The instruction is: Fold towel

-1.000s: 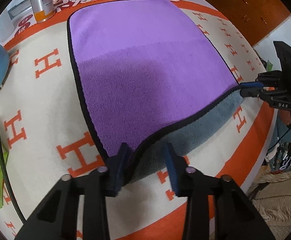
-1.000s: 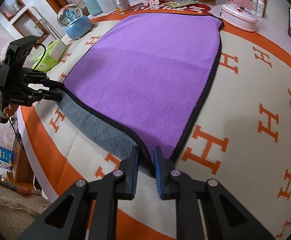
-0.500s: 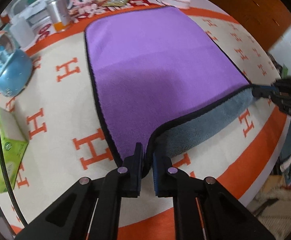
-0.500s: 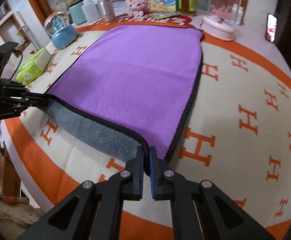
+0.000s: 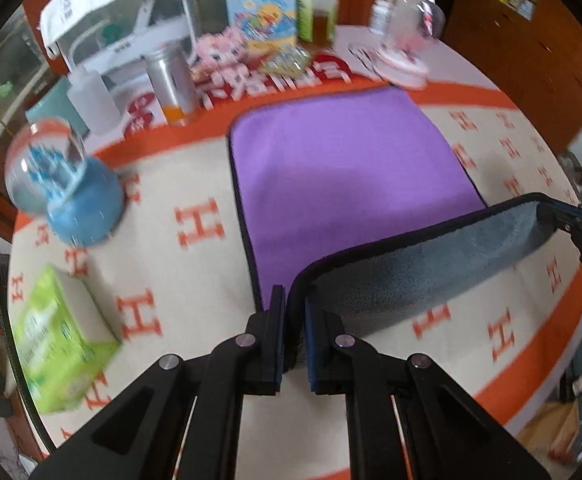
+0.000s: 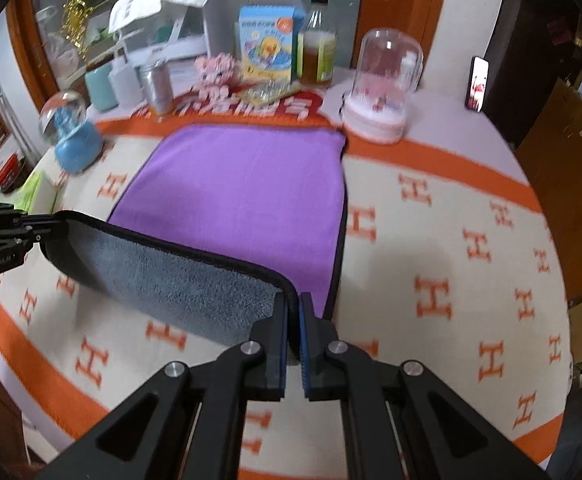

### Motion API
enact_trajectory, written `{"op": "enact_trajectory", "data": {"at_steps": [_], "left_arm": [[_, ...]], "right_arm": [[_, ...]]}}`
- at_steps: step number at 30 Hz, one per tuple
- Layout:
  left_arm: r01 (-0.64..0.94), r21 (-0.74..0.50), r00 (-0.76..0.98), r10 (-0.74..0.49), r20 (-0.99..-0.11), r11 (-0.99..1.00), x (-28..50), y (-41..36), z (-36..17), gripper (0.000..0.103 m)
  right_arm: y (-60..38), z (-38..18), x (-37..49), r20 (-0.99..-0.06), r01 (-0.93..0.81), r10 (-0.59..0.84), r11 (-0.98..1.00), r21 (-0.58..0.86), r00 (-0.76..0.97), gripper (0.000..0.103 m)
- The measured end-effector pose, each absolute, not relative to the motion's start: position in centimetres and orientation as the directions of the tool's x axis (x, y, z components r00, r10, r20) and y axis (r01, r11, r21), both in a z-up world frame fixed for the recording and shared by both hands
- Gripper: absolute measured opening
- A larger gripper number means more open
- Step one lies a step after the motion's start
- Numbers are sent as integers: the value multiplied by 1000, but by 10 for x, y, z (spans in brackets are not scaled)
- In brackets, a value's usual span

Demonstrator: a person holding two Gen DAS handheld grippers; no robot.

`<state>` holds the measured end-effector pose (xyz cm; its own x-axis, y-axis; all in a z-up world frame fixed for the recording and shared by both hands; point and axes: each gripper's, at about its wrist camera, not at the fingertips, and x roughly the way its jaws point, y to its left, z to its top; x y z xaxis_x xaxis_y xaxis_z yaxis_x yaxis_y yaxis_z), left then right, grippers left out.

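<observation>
Left wrist view: the left gripper (image 5: pixel 294 312) has its two fingers pinched close on the near left corner of the purple towel (image 5: pixel 347 168), with only the black-edged hem between them. That near edge is raised off the tablecloth (image 5: pixel 195 280), showing the towel's grey underside (image 5: pixel 423 268) as a band stretching to the right gripper (image 5: pixel 559 216), which grips the other near corner at the frame's right edge. The far part of the towel lies flat on the cream cloth with its orange H pattern.

Taking the towel as the landmark: to its left stands a blue snow globe (image 5: pixel 67 196), and nearer the camera on that side a green tissue pack (image 5: pixel 59 340). Beyond the far edge stand a metal canister (image 5: pixel 171 80), a white squeeze bottle (image 5: pixel 91 98), a pink toy figure (image 5: pixel 223 48), a blue picture box (image 5: pixel 261 0) and a bottle of amber liquid (image 5: pixel 319 12). Off the far right corner, blurred, sits a pink-based glass dome (image 5: pixel 407 40).

Right wrist view: the right gripper (image 6: pixel 294 308) is likewise nipped tight on the towel's near right corner, the hem passing between its fingers. The lifted grey band (image 6: pixel 171 280) runs leftward to the left gripper (image 6: pixel 39 224), hiding part of the purple surface (image 6: pixel 243 192) behind it. The glass dome (image 6: pixel 383 88) stands just beyond the towel's far right corner, and a phone (image 6: pixel 477 84) is propped further right, well apart from the towel. The snow globe (image 6: pixel 71 136) is off the far left corner. Nothing lies on the towel itself.
</observation>
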<state>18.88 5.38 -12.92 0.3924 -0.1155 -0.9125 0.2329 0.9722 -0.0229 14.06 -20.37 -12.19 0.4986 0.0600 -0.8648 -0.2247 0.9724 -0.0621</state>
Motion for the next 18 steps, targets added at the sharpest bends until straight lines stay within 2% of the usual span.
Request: {"op": "enact_trajectory", "data": {"at_steps": [8, 18], "left_arm": [[166, 75, 473, -12, -881, 983, 270, 43, -108, 7], [74, 149, 459, 99, -883, 986, 372, 32, -152, 7]], "right_arm": [[-196, -108, 232, -850, -195, 56, 979, -55, 524, 4], [-199, -143, 331, -867, -177, 46, 983, -50, 497, 5]]}}
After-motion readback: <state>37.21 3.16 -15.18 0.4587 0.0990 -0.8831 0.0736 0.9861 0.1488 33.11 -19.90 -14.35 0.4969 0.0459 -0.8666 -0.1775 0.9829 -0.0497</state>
